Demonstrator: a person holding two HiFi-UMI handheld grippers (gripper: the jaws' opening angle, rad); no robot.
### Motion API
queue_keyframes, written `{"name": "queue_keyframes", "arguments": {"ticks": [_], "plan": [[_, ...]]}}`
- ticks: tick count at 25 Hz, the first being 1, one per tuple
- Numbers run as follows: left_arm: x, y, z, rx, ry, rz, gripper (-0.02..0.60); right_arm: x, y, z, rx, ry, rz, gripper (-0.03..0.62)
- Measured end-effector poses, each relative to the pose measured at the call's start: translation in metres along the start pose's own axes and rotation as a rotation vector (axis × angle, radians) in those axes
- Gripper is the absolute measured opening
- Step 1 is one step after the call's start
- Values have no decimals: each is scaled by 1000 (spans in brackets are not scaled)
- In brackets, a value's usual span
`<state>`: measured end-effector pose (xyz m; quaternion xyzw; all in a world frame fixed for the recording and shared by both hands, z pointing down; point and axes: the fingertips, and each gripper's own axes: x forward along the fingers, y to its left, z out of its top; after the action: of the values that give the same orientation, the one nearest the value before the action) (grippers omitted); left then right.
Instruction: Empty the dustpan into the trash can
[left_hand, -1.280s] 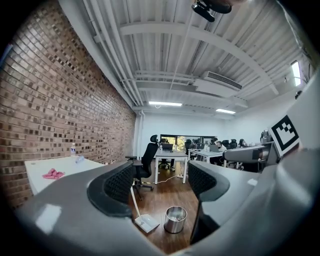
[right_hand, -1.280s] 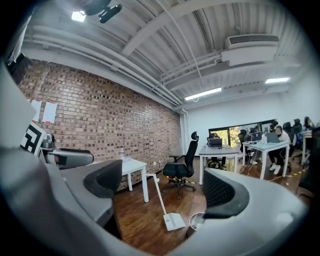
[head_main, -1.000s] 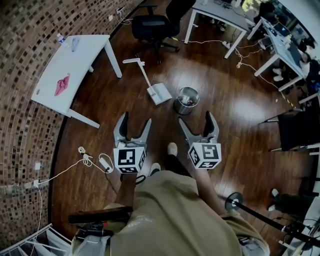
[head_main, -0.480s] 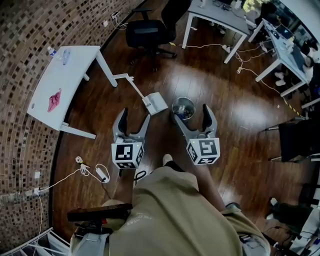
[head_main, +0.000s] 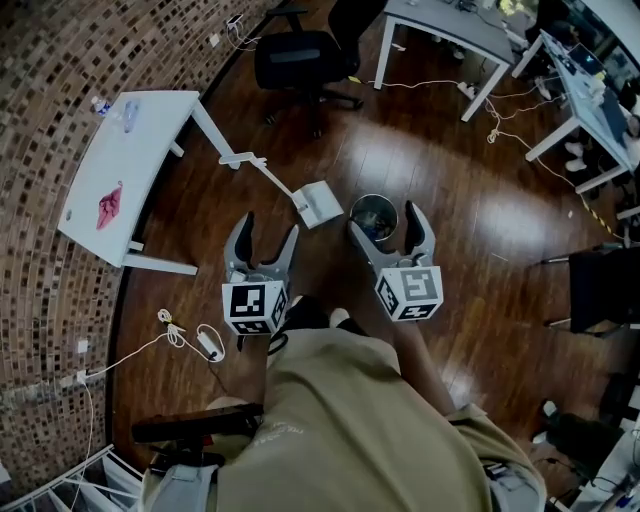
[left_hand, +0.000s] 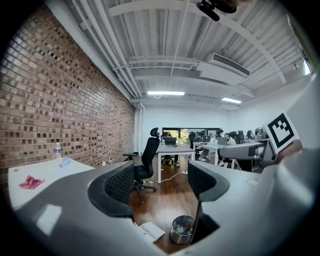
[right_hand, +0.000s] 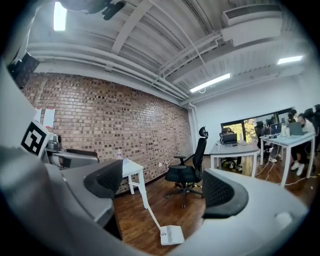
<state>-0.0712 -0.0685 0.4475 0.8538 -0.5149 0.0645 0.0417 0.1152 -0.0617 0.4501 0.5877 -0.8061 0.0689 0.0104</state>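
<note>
A white long-handled dustpan (head_main: 316, 203) stands on the wood floor, its handle (head_main: 262, 170) leaning toward the white table. Right beside it sits a small round metal trash can (head_main: 373, 217) with scraps inside. My left gripper (head_main: 266, 230) hovers open just short of the dustpan, nothing between its jaws. My right gripper (head_main: 385, 218) is open too, straddling the near side of the can as seen from above. The left gripper view shows the can (left_hand: 182, 229) and a corner of the pan (left_hand: 150, 231) low ahead. The right gripper view shows the dustpan (right_hand: 171, 234) on the floor ahead.
A white table (head_main: 125, 160) with a pink cloth (head_main: 107, 206) stands at the left by the brick wall. A black office chair (head_main: 298, 58) is behind the dustpan. White desks (head_main: 447, 27) stand farther back. A cable and power adapter (head_main: 205, 342) lie on the floor at the left.
Both grippers have come forward toward the dustpan and trash can, which now lie just beyond the fingertips. The jaws have stayed open.
</note>
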Motion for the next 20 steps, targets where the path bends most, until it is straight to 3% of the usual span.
{"name": "queue_keyframes", "arguments": {"ticks": [8, 15, 20], "plan": [[64, 39, -7, -25, 27, -29, 319, 72, -13, -1, 9, 21, -11, 488], [128, 91, 30, 15, -29, -81, 319, 147, -18, 29, -9, -30, -58, 488], [160, 125, 35, 34, -30, -134, 318, 191, -6, 35, 7, -57, -89, 488]]}}
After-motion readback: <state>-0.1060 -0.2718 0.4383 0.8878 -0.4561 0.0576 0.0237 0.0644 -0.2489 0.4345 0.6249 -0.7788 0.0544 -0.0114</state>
